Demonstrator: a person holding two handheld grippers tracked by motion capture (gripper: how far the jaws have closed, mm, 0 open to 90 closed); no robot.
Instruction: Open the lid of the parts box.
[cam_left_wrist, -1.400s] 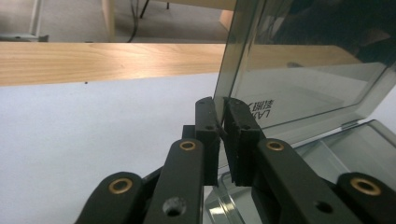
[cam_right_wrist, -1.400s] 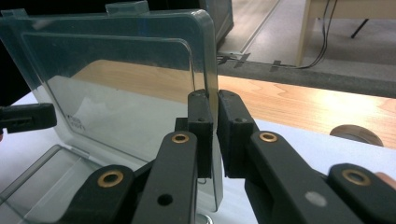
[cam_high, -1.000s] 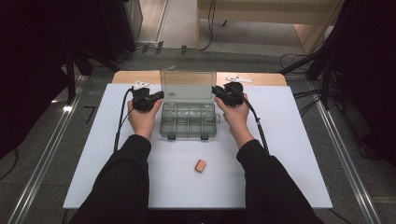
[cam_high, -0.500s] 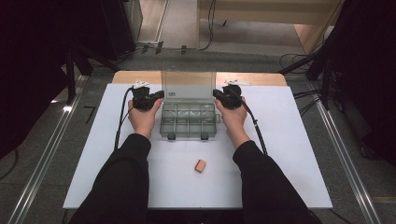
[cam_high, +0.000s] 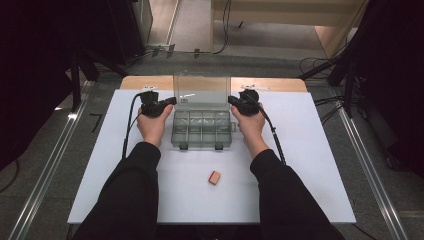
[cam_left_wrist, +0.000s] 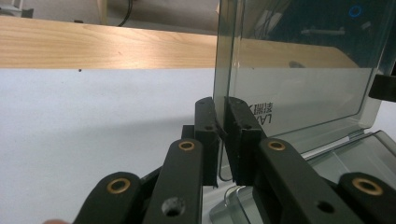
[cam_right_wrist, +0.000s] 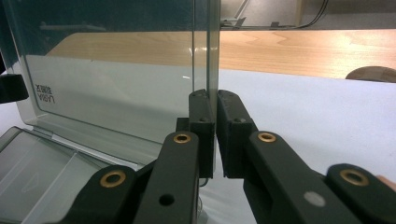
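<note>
A clear plastic compartment box (cam_high: 201, 131) sits mid-table with its lid (cam_high: 201, 90) standing upright. My left gripper (cam_high: 172, 101) pinches the lid's left side edge. In the left gripper view the lid (cam_left_wrist: 299, 84) has its edge between the jaws of the left gripper (cam_left_wrist: 222, 109), which have just been opening slightly, pads still on it. My right gripper (cam_high: 231, 100) is shut on the lid's right side edge. In the right gripper view that gripper (cam_right_wrist: 213, 100) clamps the pane of the lid (cam_right_wrist: 116, 79). The compartments look empty.
A small orange block (cam_high: 215, 177) lies on the white tabletop (cam_high: 310, 165) in front of the box, between my forearms. A wooden board (cam_high: 270, 84) runs along the far edge behind the lid. Cables trail from both grippers.
The lid looks slightly more upright than a second ago. Both hands have stayed at its sides.
</note>
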